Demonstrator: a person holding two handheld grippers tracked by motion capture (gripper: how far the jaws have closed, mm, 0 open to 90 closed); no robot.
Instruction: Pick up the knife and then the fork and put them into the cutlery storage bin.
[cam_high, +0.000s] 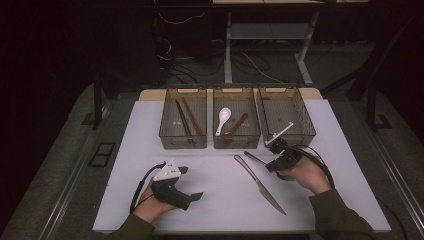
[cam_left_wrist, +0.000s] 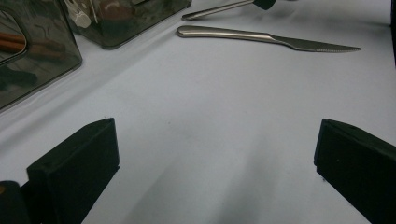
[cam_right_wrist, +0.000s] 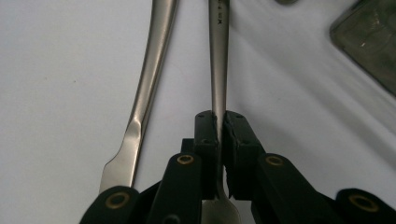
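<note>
The right hand-held gripper (cam_right_wrist: 218, 135) has its jaws pinched tight on a fork (cam_right_wrist: 218, 56), gripping the metal at the neck where the handle narrows toward the head; the handle runs straight away from the jaws, just above the white counter (cam_right_wrist: 56, 70). In the high view this hand-held gripper (cam_high: 274, 161) sits at the right of the counter, in front of the rightmost bin (cam_high: 286, 116), with the fork's handle (cam_high: 255, 158) pointing left out of it. Just beside the fork lies a knife (cam_high: 260, 184), flat on the counter (handle toward the bins, blade toward the person); the two are close but apart.

The left hand-held gripper (cam_high: 186, 186) rests low at the left of the counter, its jaws spread wide with nothing between them but bare surface (cam_left_wrist: 210, 140). From its own view the knife (cam_left_wrist: 266, 38) and the fork's handle (cam_left_wrist: 219, 9) lie well ahead of it.

Along the far edge stand three clear bins in a row. The left bin (cam_high: 183, 120) holds chopsticks (cam_high: 188, 119), the middle bin (cam_high: 236, 120) a white spoon (cam_high: 223, 120) and a reddish spoon (cam_high: 237, 127), and the right bin holds something I cannot make out.
</note>
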